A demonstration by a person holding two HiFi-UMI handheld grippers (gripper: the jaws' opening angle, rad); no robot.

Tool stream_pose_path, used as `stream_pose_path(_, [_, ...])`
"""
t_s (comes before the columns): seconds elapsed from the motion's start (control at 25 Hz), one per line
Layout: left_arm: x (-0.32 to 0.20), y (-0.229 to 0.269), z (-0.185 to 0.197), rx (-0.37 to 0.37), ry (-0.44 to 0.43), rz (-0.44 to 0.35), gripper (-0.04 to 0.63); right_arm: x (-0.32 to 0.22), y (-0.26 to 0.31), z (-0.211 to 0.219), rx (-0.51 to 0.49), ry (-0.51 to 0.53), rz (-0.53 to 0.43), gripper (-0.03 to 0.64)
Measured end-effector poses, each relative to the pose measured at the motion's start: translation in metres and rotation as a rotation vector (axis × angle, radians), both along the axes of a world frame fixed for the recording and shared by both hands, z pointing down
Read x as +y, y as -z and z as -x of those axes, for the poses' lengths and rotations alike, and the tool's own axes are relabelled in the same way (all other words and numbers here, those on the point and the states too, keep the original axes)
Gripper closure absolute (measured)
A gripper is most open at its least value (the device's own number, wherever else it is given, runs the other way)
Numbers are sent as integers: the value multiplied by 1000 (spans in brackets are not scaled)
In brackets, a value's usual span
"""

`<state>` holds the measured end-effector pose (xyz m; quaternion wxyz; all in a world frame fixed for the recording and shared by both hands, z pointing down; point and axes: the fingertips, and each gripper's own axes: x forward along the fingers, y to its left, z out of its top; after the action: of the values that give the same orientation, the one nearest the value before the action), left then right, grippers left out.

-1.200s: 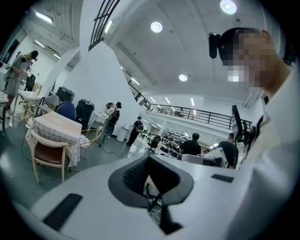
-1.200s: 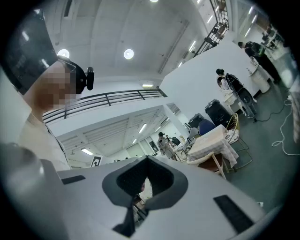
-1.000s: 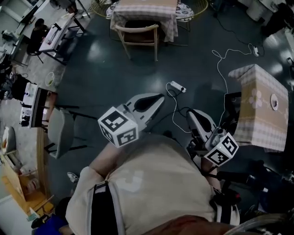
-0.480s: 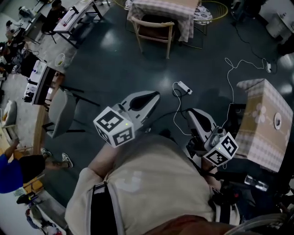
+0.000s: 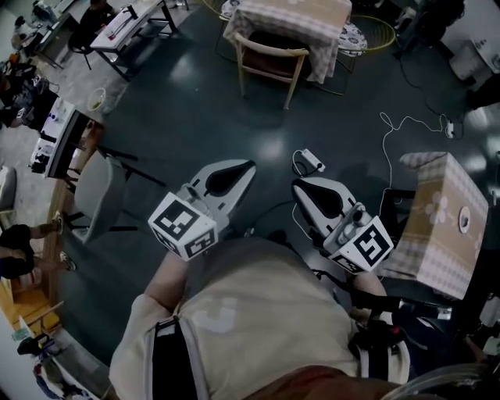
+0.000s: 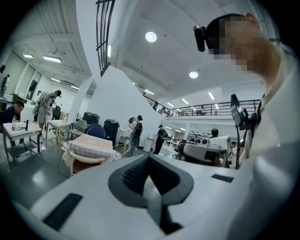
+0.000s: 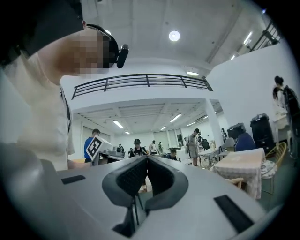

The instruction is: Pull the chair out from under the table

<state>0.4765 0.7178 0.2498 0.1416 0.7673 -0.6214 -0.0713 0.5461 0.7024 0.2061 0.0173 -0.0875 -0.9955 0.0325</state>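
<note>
Dark floor [image 5: 195, 117] separates the chair [image 5: 271, 50], at 12 o'clock under its surface [image 5: 293, 19], from left tool [image 5: 248, 165] and right tool [image 5: 301, 187], both closed and empty. Advisable: open near the backrest, clamp squarely, pull straight.

Beige short-sleeved shirt [image 5: 258, 312] with black strap [image 5: 166, 361].

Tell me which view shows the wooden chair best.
Head view: the wooden chair shows back and legs from above, seat tucked under the clothed table. Left gripper view has the chair small and distant. Right gripper view catches only a wooden edge beside the table.
</note>
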Motion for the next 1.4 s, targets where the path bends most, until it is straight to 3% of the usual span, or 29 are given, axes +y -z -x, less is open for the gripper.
stream_pose_path(0.24, [15, -10, 81, 40, -6, -24, 589, 28, 9, 95, -46, 4, 25, 607])
stream_pose_path(0.4, [40, -13, 146, 73, 24, -36, 589, 38, 5, 152, -49, -12, 191, 607])
stream_pose_path(0.56, [67, -19, 197, 61, 58, -21, 589, 42, -11, 201, -16, -35, 334, 607])
stream_pose_path(0.68, [86, -28, 231, 93, 99, 0, 589, 57, -18, 235, 2, 13, 409, 607])
stream_pose_path(0.8, [100, -38, 256, 154, 138, 14, 589, 77, -17, 263, 13, 65, 398, 606])
stream_pose_path(1.0, [113, -43, 276, 175, 184, 11, 589, 90, -23, 289, 53, 135, 408, 607])
stream_pose_path(1.2, [96, -44, 285, 190, 193, 2, 589, 88, -32, 313, 85, 203, 337, 607])
stream_pose_path(1.4, [64, -47, 308, 199, 236, 30, 589, 65, -33, 332, 57, 271, 322, 607])
